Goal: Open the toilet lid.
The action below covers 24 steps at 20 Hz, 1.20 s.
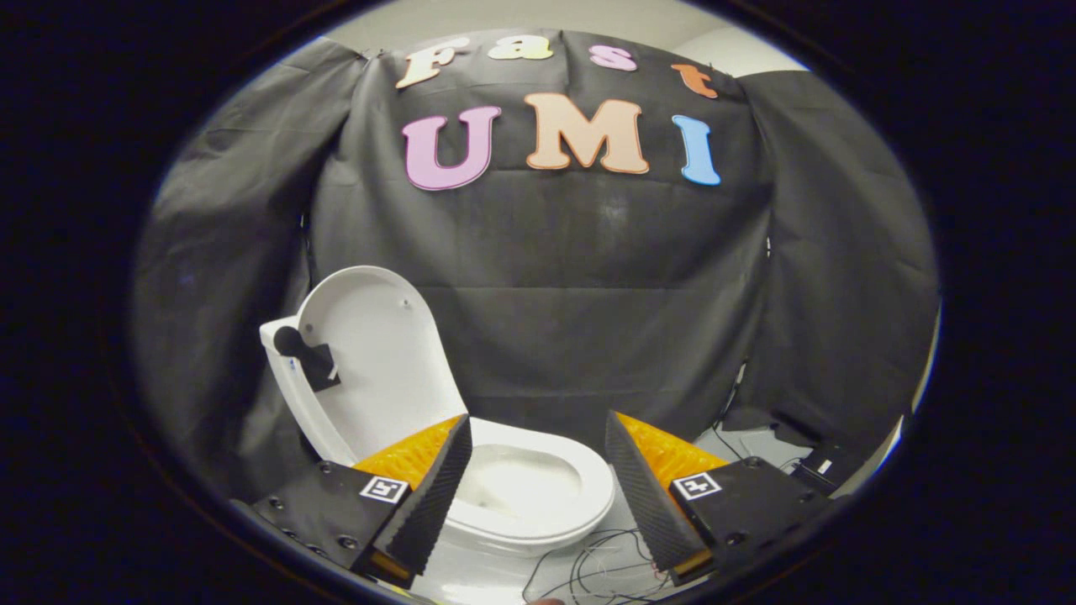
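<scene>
A white toilet stands on the floor just beyond my fingers. Its lid is raised upright and leans back on the left, underside facing me. The seat ring lies flat around the open bowl. A small black fitting is fixed at the lid's left edge. My gripper is open, its two fingers wide apart, with the bowl showing between them and nothing held. The left finger overlaps the lid's lower edge in the view.
Black cloth walls close the booth behind and to both sides of the toilet. Thin dark cables lie on the pale floor in front of the bowl, and a dark box sits on the floor at the right.
</scene>
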{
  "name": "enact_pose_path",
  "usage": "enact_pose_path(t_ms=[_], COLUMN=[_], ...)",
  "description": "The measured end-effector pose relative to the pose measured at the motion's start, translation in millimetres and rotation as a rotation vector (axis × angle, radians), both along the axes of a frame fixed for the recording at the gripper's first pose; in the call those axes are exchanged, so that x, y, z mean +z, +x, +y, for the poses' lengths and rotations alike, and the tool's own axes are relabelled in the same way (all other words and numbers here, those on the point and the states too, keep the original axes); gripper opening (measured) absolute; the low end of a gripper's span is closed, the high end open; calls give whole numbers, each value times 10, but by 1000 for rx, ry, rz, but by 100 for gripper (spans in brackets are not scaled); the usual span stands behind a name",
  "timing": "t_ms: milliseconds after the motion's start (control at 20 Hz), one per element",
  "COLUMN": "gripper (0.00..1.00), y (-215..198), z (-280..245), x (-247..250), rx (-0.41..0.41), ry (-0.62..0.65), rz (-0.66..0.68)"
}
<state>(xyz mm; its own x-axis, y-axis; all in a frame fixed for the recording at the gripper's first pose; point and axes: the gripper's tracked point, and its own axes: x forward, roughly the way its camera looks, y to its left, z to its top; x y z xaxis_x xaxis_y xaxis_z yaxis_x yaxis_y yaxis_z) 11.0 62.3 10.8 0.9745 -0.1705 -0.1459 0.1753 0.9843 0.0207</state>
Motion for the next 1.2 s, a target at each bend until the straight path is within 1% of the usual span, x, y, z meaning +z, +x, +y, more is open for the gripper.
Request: enact_pose_path(t_ms=[100,200,350,450,550,650,900,1050,1200], gripper=[98,98,98,99,98,98,98,98,98], y=[-45,-51,-15,-15,-5,-7,-40,-42,-40], z=[-14,-77,-188,-245,-311,-365,-471,-512,-472], x=[-75,-139,-312,-303,-351,-309,-229,-221,-277], rx=[14,4,-19,-24,-30,-39,-67,-83,-73], ry=[-12,3,37,35,63,59,98,93,92], rz=[-15,-45,-21,-34,-33,-47,-91,-89,-69])
